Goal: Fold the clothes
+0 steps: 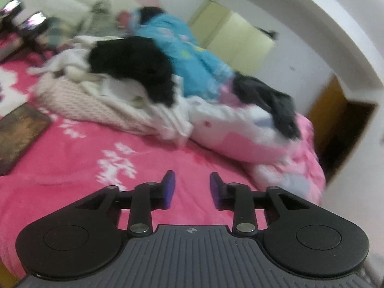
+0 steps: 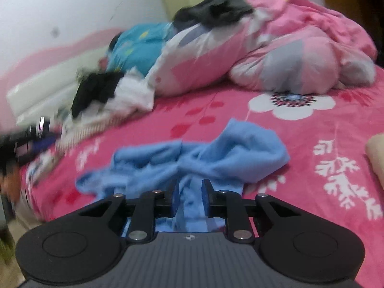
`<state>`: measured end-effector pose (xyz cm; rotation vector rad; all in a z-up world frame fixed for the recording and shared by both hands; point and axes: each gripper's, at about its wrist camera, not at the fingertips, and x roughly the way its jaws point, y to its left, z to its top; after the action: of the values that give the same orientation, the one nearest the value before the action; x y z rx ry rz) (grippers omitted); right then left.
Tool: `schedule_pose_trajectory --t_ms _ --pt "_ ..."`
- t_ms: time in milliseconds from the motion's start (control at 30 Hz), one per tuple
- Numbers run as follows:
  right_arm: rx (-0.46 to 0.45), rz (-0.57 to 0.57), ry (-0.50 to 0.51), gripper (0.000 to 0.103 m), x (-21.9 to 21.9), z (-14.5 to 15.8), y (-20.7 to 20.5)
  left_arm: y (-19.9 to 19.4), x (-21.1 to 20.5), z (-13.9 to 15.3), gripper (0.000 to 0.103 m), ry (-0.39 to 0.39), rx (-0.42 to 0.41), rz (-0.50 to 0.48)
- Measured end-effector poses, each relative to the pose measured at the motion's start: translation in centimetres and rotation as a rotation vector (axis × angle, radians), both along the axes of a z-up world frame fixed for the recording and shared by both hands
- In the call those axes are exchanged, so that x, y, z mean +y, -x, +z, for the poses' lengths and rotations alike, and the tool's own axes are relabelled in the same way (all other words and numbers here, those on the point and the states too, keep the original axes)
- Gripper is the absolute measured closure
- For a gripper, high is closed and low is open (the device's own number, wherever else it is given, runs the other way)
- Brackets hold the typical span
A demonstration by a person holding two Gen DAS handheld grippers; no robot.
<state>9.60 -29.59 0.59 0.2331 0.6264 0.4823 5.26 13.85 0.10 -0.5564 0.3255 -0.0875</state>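
While the left gripper (image 1: 192, 189) gapes empty, the right gripper (image 2: 189, 198) straddles blue cloth (image 2: 216, 156).

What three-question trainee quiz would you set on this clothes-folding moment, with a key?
1. True or false: the left gripper has cloth between its pads.
2. Which garment lies between the right gripper fingers: A black top, B light blue garment, C turquoise jacket?
3. Fill in: the clothes pile sits on a ____ bedspread with white flowers.

Key: 1 false, only bedspread shows between them; 2 B; 3 pink.
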Motion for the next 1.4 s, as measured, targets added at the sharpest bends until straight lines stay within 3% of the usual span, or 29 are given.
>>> schedule_pose_trajectory --t_ms 67,200,233,267,300,367,500,633,800,900,933,1000,1067,1133,1233,1333,1400 --pt "0.038 -0.022 -0.085 0.059 -0.5 0.1 -1.4 -0.1 -2.3 0.0 0.062 -0.065 -0.010 -0.110" --pt "0.112 -0.031 -0.118 0.056 1.2 -1.0 -4.4 -0.5 -8.4 -0.6 0.053 -0.224 0.013 -0.313" --pt "0.147 -0.036 -0.100 0.061 1.8 -1.7 -5.1 -0.6 -9.7 -0.9 0.053 -0.257 0.020 -0.353" --pt "0.177 -0.033 -0.085 0.081 2.3 -2.3 -5.5 -0.6 -10.8 -1.3 0.053 -0.282 0.024 -0.383" --pt "0.184 -0.027 -0.090 0.088 2.4 -2.5 -5.3 -0.5 -11.6 -1.7 0.053 -0.296 0.028 -0.401" --pt "0.149 -0.012 -0.122 0.092 2.1 -2.1 -4.0 -0.4 -12.3 -2.0 0.053 -0.291 0.032 -0.419" --pt "-0.013 0.110 -0.179 0.096 0.9 0.6 1.7 -0.1 -11.0 -2.2 0.051 -0.199 0.017 -0.456" --pt "-0.017 0.283 -0.196 0.096 1.4 -0.4 6.8 -0.8 -10.5 -2.0 0.048 -0.109 0.033 -0.465" --pt "0.123 0.448 -0.142 0.097 4.1 -5.2 10.4 -1.8 -13.5 -1.7 0.043 -0.201 0.052 -0.508" --pt "0.147 0.482 -0.005 0.094 4.8 -5.9 11.3 -2.6 -15.7 -2.5 0.041 -0.276 0.103 -0.546" --pt "0.134 0.479 0.023 0.094 4.4 -5.5 11.3 -2.7 -16.2 -2.9 0.041 -0.297 0.116 -0.549" --pt "0.082 0.434 -0.016 0.091 2.3 -3.7 10.9 -2.6 -16.7 -3.4 0.041 -0.335 0.125 -0.545" --pt "0.025 0.326 -0.110 0.070 -0.6 -1.6 9.6 -2.4 -16.9 -3.7 0.041 -0.350 0.126 -0.534" --pt "-0.035 0.176 -0.168 0.057 -3.2 -0.3 8.4 -2.4 -16.6 -4.2 0.041 -0.329 0.148 -0.520" --pt "-0.069 -0.008 -0.086 0.045 -3.7 -0.5 6.4 -2.7 -15.7 -4.9 0.040 -0.278 0.202 -0.494" --pt "-0.036 0.004 -0.017 0.044 -1.7 -2.3 5.0 -2.6 -15.0 -5.3 0.040 -0.259 0.220 -0.478" --pt "-0.006 0.011 0.033 0.049 -0.1 -3.6 4.2 -2.5 -15.1 -5.3 0.040 -0.267 0.219 -0.477"
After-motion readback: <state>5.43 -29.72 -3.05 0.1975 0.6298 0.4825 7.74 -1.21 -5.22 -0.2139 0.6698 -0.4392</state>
